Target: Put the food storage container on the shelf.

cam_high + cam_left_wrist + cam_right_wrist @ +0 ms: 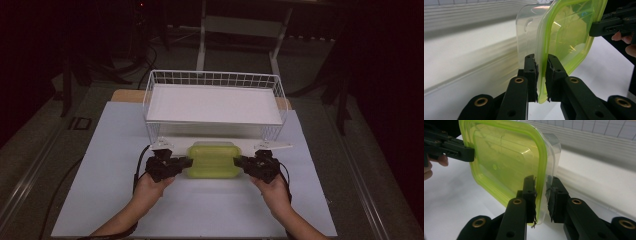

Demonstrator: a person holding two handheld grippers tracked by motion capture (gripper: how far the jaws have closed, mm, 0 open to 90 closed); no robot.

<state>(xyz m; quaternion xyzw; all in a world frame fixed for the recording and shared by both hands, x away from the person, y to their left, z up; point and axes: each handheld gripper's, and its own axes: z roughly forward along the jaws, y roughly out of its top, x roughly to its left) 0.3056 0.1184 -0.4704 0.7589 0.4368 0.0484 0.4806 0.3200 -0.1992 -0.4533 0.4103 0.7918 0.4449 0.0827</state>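
Dark room, white table: both tongs, left and right, clamp opposite rims of the green-lidded container, sharing its weight level before the wire basket

Lime-green lid — clear box — white wire basket

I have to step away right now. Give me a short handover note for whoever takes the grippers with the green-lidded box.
Left gripper: shut on the left rim of the lidded container.
Right gripper: shut on its right rim.
Container: clear box with its green lid on, carried between both grippers, just in front of the white wire basket.
Done: two-sided grip taken, lid in place.
Left, as it looks: probably carry it into the basket, set it down, release both. Keep the grips level and even.
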